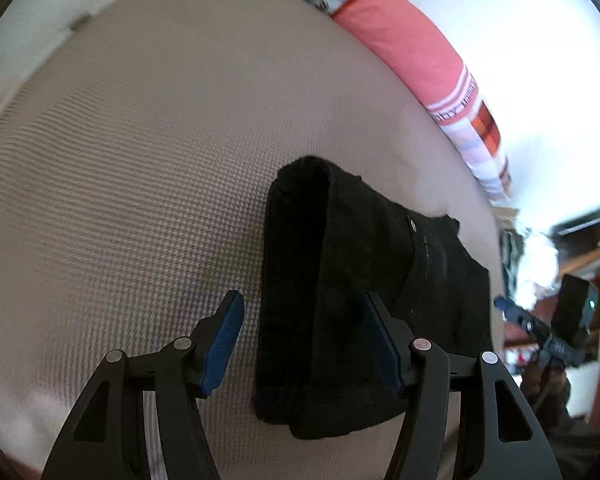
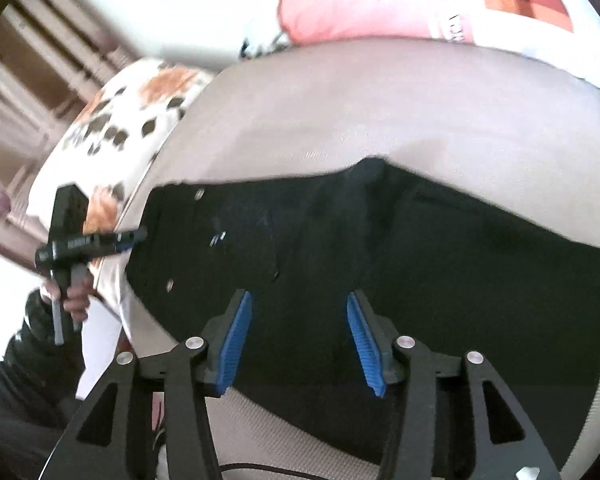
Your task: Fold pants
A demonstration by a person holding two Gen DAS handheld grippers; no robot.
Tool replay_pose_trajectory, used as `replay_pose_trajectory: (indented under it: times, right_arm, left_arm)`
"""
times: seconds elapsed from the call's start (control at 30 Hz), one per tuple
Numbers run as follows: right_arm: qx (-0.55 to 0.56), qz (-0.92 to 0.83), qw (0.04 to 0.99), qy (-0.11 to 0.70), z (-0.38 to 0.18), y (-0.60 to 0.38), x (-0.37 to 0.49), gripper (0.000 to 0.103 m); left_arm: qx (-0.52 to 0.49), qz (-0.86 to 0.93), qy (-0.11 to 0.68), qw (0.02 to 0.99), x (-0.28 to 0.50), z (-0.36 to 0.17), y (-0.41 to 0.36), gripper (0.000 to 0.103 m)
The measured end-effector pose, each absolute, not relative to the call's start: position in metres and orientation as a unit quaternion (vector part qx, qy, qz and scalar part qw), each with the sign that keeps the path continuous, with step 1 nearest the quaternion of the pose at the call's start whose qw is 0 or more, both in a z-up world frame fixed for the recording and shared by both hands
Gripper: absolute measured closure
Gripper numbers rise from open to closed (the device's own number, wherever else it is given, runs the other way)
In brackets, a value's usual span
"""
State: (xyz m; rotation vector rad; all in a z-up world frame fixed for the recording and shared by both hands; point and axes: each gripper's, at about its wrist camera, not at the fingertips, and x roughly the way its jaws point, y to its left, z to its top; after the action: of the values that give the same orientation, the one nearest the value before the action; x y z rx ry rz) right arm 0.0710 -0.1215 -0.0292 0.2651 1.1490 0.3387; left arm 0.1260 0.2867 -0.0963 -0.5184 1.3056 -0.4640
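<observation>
Black pants [image 1: 360,248] lie folded into a compact bundle on a beige textured bedcover [image 1: 140,152]. My left gripper [image 1: 302,316] hangs open above the bundle's left part, one blue pad over the cover and the other over the cloth, with nothing gripped. In the right wrist view the pants [image 2: 440,264] spread wide, with metal rivets showing near the waistband. My right gripper [image 2: 298,312] is open over them, its pads clear of the fabric. The left gripper [image 2: 138,235] shows at the pants' left edge, held by a hand [image 2: 74,296].
A coral pillow [image 1: 400,44] with a striped, checked end lies along the far side of the bed [image 2: 380,92]. A white blanket with brown spots [image 2: 132,108] sits left of the cover. Wooden furniture [image 2: 40,52] stands beyond. The right gripper [image 1: 504,306] appears at the bed's right edge.
</observation>
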Motion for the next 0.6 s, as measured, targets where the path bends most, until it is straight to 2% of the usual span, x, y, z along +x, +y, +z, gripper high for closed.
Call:
replay_pose_trajectory:
  times: [0.4,0.6]
  right_arm:
    - [0.127,0.107,0.821,0.546,-0.027,-0.115,0.095,0.053]
    - [0.14,0.103,0.828,0.532,-0.02,-0.116,0.095,0.053]
  left_arm:
    - [-0.289,-0.325,0.603,0.669,0.158,-0.115,0.279,0.042]
    - [-0.293,-0.321,0.578,0.69,0.168,-0.116,0.263,0.043]
